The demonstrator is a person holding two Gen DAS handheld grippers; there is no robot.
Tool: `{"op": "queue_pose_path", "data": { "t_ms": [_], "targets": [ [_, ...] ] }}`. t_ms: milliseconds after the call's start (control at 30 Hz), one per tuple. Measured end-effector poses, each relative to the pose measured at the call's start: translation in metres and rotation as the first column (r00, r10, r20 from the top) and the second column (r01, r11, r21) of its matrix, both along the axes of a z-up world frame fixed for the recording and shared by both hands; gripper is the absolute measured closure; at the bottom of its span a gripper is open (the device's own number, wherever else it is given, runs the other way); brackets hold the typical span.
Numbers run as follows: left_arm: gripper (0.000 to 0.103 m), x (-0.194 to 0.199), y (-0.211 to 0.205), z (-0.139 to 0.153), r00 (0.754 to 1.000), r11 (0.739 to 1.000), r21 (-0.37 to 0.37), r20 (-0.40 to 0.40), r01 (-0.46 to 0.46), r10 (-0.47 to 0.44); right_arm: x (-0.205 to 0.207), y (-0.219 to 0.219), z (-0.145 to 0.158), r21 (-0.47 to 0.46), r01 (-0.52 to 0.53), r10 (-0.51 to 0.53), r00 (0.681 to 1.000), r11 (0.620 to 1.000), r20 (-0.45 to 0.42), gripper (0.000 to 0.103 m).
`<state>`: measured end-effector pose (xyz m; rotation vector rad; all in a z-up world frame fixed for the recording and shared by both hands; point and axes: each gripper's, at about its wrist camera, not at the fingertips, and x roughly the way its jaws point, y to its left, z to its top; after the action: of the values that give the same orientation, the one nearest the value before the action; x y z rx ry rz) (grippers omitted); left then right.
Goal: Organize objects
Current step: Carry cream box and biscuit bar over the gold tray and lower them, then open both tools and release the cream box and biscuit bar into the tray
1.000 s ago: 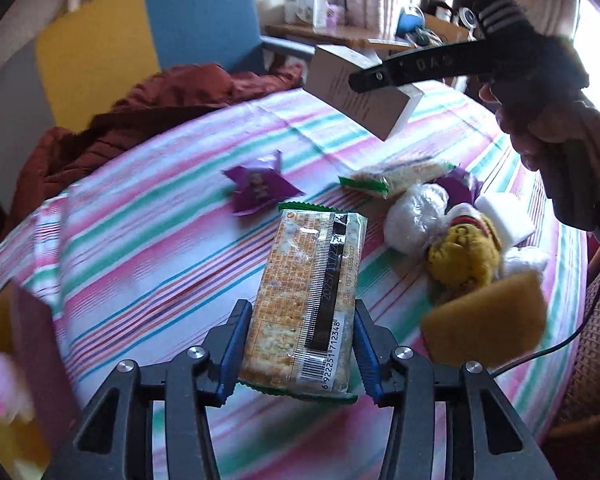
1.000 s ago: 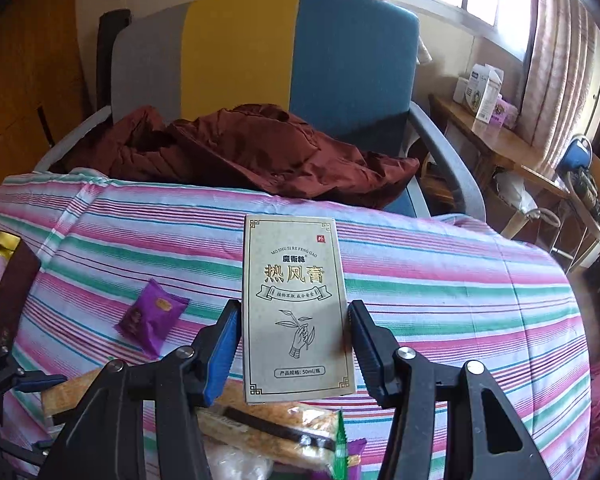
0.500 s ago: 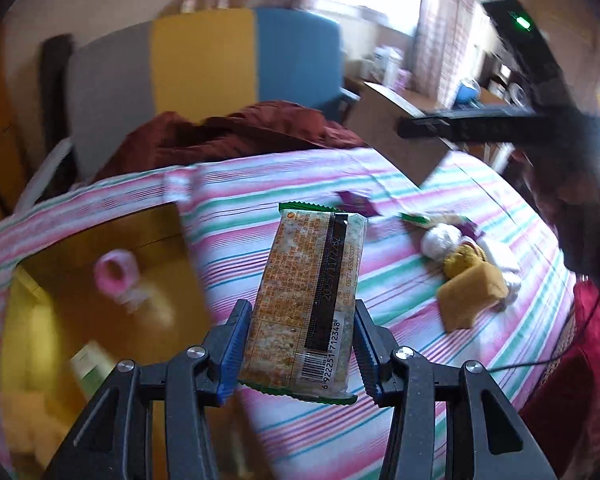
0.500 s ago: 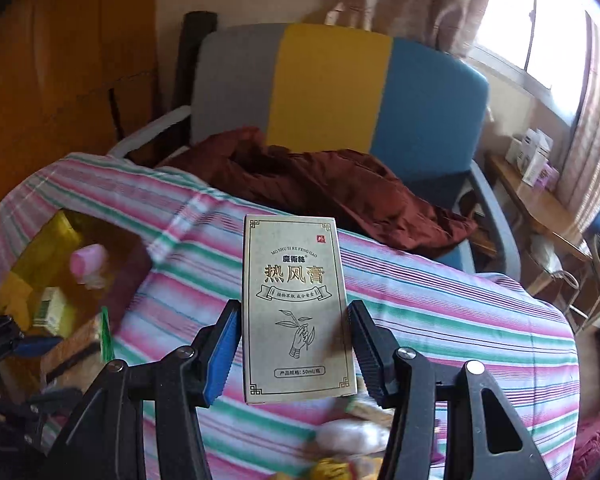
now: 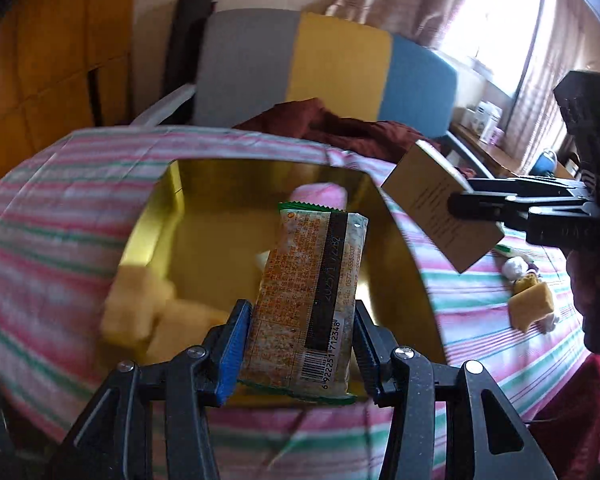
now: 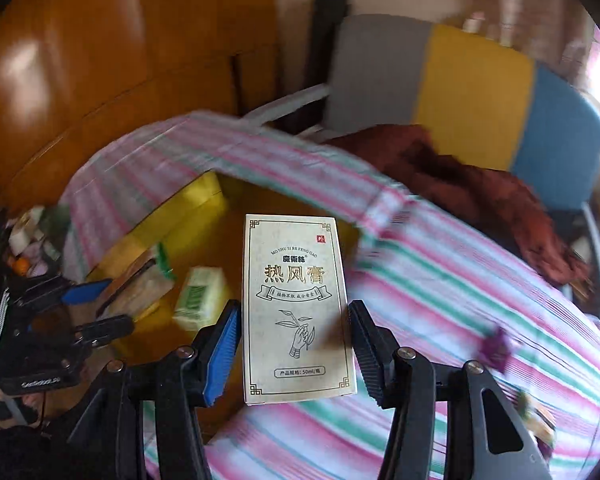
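My left gripper (image 5: pixel 298 338) is shut on a cracker packet (image 5: pixel 312 300) and holds it over an open yellow box (image 5: pixel 204 248) sunk in the striped tablecloth. My right gripper (image 6: pixel 294 350) is shut on a beige carton with Chinese print (image 6: pixel 296 308), held above the same yellow box (image 6: pixel 204 200). In the left wrist view the carton (image 5: pixel 440 216) hangs at the box's right rim. In the right wrist view the cracker packet (image 6: pixel 140 284) and left gripper (image 6: pixel 92 308) show at left. A pink item (image 5: pixel 320 196) and pale yellow blocks (image 5: pixel 140 312) lie in the box.
Loose snacks and a yellow sponge-like piece (image 5: pixel 534 304) lie on the striped cloth at right. A purple sachet (image 6: pixel 496 348) lies on the cloth. A grey, yellow and blue chair (image 5: pixel 320 64) with a maroon garment (image 6: pixel 480 184) stands behind the table. A green-white carton (image 6: pixel 200 296) sits in the box.
Both grippers have swung left from the snack pile to above the yellow box, each still holding its item.
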<state>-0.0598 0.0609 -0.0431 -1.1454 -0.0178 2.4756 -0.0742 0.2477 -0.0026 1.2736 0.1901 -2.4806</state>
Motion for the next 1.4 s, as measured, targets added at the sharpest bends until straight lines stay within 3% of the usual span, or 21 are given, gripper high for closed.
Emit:
{"op": "queue_pose_path", "data": {
  "t_ms": [200,333,433,500,533,700,867,900,933,1000,1200,1400],
  "targets": [
    [0.053,0.011,-0.033,-0.015,0.999,0.999,0.019,0.025,-0.038,0.038,-0.025,-0.052,-0.043,0.101,-0.12,0.105,0.984,0.988,0.144,0.049],
    [0.053,0.015,-0.039,-0.019,0.999,0.998,0.043,0.036,-0.036,0.035,-0.054,-0.051,-0.064,0.183,-0.019,-0.006,0.991,0.983,0.136,0.048],
    [0.053,0.016,-0.038,-0.019,0.999,0.998,0.048,0.034,-0.028,0.026,-0.059,-0.037,-0.063,0.139,0.064,-0.08,0.991,0.988,0.112,0.046],
    [0.053,0.016,-0.035,-0.021,0.999,0.999,0.038,0.032,-0.016,0.014,-0.057,-0.031,-0.061,0.149,0.092,-0.105,0.991,0.985,0.087,0.032],
    [0.053,0.016,-0.033,-0.023,0.999,0.999,0.037,0.036,-0.01,0.009,-0.055,-0.028,-0.058,0.146,0.099,-0.111,0.991,0.984,0.079,0.03],
    [0.053,0.016,-0.019,-0.026,0.999,0.999,0.033,0.04,0.032,-0.034,-0.037,-0.017,-0.043,0.111,0.159,-0.165,0.985,0.981,0.043,0.03],
    [0.053,0.016,0.002,-0.021,0.992,0.992,-0.03,-0.001,0.123,-0.123,-0.015,-0.005,-0.032,0.069,0.225,-0.227,0.974,0.972,0.011,0.03],
    [0.05,0.015,0.005,-0.019,0.99,0.989,-0.045,-0.015,0.138,-0.139,-0.01,-0.003,-0.031,0.06,0.239,-0.24,0.971,0.969,0.006,0.03],
    [0.039,0.015,0.007,-0.016,0.99,0.988,-0.067,-0.036,0.137,-0.14,-0.005,-0.001,-0.03,0.049,0.251,-0.252,0.968,0.967,0.005,0.03],
    [0.023,0.014,0.005,-0.013,0.991,0.99,-0.082,-0.066,0.112,-0.118,0.005,0.003,-0.03,0.026,0.27,-0.271,0.963,0.962,0.008,0.03],
    [0.023,0.013,-0.021,-0.007,0.996,0.999,-0.039,-0.081,0.018,-0.021,0.035,0.001,-0.036,-0.024,0.287,-0.287,0.958,0.958,0.009,0.029],
    [0.023,0.021,-0.041,-0.01,0.994,0.995,-0.049,-0.064,-0.089,0.086,0.059,-0.016,-0.045,-0.035,0.274,-0.274,0.962,0.961,0.004,0.029]
  ]
}}
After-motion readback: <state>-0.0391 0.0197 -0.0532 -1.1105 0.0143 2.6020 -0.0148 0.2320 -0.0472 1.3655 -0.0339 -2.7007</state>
